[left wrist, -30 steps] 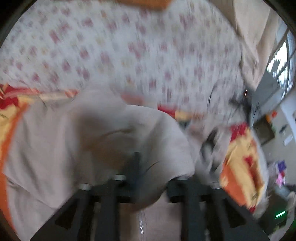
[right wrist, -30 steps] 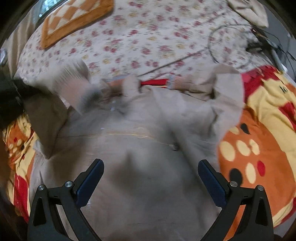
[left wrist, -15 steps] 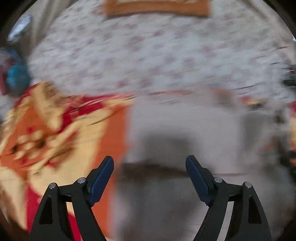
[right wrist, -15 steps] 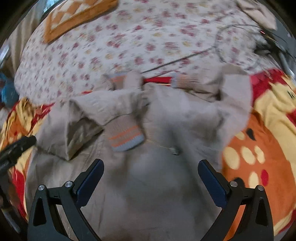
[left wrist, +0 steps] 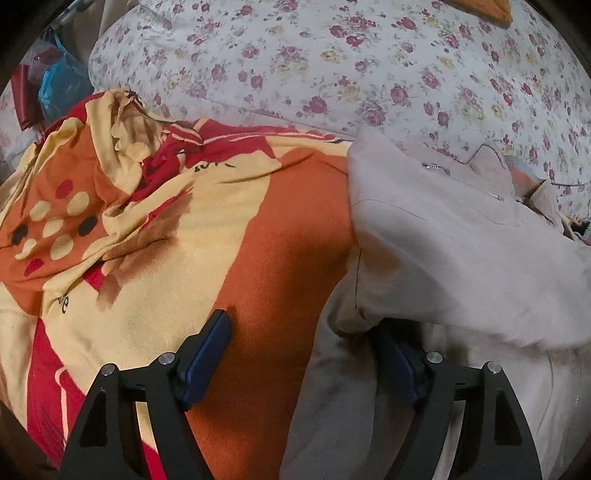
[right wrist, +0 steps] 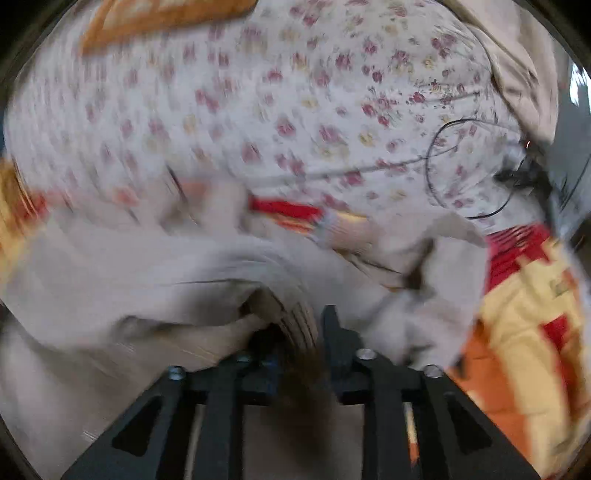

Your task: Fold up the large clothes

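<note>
Through the left wrist camera I see my left tongs [left wrist: 301,354] standing wide, nothing pinched between them. The beige jacket [left wrist: 461,251] lies on the bed from about 1 o'clock down to 5 o'clock of that view; its folded-over edge drapes over the tip of the right-hand finger, so that pad is partly hidden, while the left-hand finger [left wrist: 207,358] sits over the orange and yellow blanket [left wrist: 155,258]. The jacket's zipper [left wrist: 465,177] runs toward 2 o'clock. The floral bedsheet [left wrist: 332,66] fills the view from 10 to 2 o'clock.

The right wrist view is blurred. My right tongs [right wrist: 299,332] have just been closing, and a bunched fold of the jacket [right wrist: 147,266], ribbed where it meets the tongs, sits between the fingers at 6 o'clock; the pads press on it. The rest of the garment spreads from 9 o'clock across to about 3 o'clock ahead of the tongs, with a striped cuff [right wrist: 332,225] near 1 o'clock. The blanket [right wrist: 524,314] shows at 4 o'clock, and a black cable [right wrist: 458,166] loops on the bedsheet [right wrist: 258,103] around 2 o'clock. An orange cushion [right wrist: 159,14] lies at 11 o'clock.
</note>
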Motion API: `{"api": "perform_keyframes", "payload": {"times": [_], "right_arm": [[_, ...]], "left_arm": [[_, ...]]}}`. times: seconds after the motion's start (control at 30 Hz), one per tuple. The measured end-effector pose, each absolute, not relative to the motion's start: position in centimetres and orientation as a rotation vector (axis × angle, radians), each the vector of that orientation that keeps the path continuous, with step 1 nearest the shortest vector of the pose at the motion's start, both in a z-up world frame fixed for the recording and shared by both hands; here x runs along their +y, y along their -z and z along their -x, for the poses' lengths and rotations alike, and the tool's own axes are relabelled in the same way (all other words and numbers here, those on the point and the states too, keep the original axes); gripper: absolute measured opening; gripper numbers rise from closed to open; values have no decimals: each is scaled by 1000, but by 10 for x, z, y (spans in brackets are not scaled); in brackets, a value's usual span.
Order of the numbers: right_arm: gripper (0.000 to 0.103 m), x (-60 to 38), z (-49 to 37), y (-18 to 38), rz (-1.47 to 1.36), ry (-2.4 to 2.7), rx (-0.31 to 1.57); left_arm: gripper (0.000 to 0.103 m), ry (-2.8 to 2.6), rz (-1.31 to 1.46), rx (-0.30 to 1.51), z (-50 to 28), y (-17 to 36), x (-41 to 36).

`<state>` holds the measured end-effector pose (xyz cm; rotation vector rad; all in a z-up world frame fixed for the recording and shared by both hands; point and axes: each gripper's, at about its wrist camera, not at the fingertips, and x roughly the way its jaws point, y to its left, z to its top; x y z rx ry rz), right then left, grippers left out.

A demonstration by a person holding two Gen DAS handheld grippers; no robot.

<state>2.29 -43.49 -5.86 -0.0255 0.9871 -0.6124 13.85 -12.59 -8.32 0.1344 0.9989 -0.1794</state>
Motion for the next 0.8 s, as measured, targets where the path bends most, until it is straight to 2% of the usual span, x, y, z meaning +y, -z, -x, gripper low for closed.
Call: {"api": "perform_keyframes", "payload": {"times": [0.07,0.13,0.2,0.27,0.4,0.53,0.63,0.73,0.8], "right_arm": [[36,-449,-4,66,-16,585,1064],[44,-460,26,54,-78,574,1032],[57,-473,55,36,-159,582,974],[59,-481,74,20,-249,575,901],[59,-484,68,-3,-412,446,785],[59,-466,18,-3,-351,432,788],[55,-467,-8,7,-384,421,777],[47,-463,-24,41,-335,431,888],[46,-459,-23,66,-280,429,975]], "left_arm": [[77,180,-124,1002,-135,77,-122],[77,172,-125,986,-128,64,-117],[77,158,-122,961,-123,49,-108],[75,140,-98,914,-119,34,-107],[76,158,-33,873,-101,19,-111],[76,188,-78,890,-107,28,-137],[76,164,-135,948,-117,46,-147],[78,146,-163,1000,-127,62,-149],[80,161,-160,1007,-132,69,-150]]}}
